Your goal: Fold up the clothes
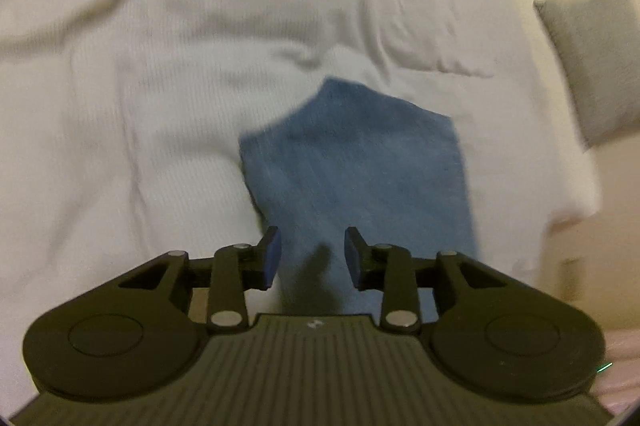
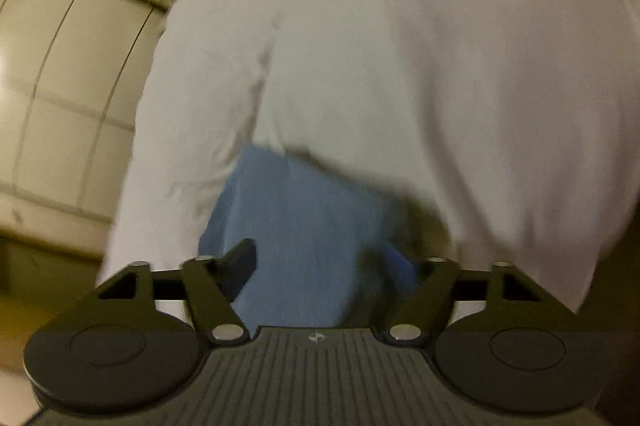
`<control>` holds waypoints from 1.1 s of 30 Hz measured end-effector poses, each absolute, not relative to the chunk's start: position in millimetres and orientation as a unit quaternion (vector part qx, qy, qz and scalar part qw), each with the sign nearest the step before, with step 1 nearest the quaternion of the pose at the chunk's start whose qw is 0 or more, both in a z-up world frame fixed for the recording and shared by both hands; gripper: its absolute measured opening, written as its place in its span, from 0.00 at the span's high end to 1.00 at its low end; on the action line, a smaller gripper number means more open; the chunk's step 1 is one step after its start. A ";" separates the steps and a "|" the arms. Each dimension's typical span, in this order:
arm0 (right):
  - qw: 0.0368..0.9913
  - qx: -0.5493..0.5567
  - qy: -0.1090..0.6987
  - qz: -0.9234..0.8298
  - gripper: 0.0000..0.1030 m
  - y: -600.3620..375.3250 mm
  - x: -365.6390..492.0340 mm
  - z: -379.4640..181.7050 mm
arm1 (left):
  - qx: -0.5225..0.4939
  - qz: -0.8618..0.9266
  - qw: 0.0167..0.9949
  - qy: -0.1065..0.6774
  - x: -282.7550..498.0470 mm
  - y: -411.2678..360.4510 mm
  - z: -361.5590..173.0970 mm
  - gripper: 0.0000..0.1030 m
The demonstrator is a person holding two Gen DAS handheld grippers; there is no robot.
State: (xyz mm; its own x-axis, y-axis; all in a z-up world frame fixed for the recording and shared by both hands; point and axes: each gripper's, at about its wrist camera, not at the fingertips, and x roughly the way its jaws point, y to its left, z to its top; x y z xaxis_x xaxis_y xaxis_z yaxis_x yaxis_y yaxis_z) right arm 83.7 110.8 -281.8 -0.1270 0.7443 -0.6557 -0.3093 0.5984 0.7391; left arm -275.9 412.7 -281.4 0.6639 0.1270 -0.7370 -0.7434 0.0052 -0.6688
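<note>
Starting at the left of the white bedspread [image 1: 200, 86]: rumpled ridges there and nothing else lying on it. Moving in, the blue cloth [image 1: 360, 162] lies on the bedspread toward its right-hand edge, an angular, flattish piece with one corner pointing away from the camera. The left gripper [image 1: 313, 258] hovers over the cloth's near end, fingers parted to a middling gap with cloth showing between the pads [image 1: 271, 254] — nothing pinched that I can see. Further right, past the bedspread's edge, a grey cushion [image 1: 592, 62].

Over to the right wrist view: tiled floor [image 2: 60, 86] left of the bedspread [image 2: 400, 46], then the same blue cloth [image 2: 304, 226] running in under the right gripper [image 2: 324, 266]. Its fingers stand wide, one each side of the cloth — the right-hand one smeared by blur.

The cloth may already be folded over or may be waiting for another fold; the blur hides the layers.

The risk from here: closing down on this soft bedding could nip the bedspread along with the cloth and drag it. Uneven grips would skew any fold
</note>
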 end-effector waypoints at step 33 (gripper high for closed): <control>0.591 0.298 0.629 0.408 0.72 153.7 89.8 -327.5 | -0.701 0.301 0.639 0.098 -262.8 398.8 -313.5 0.71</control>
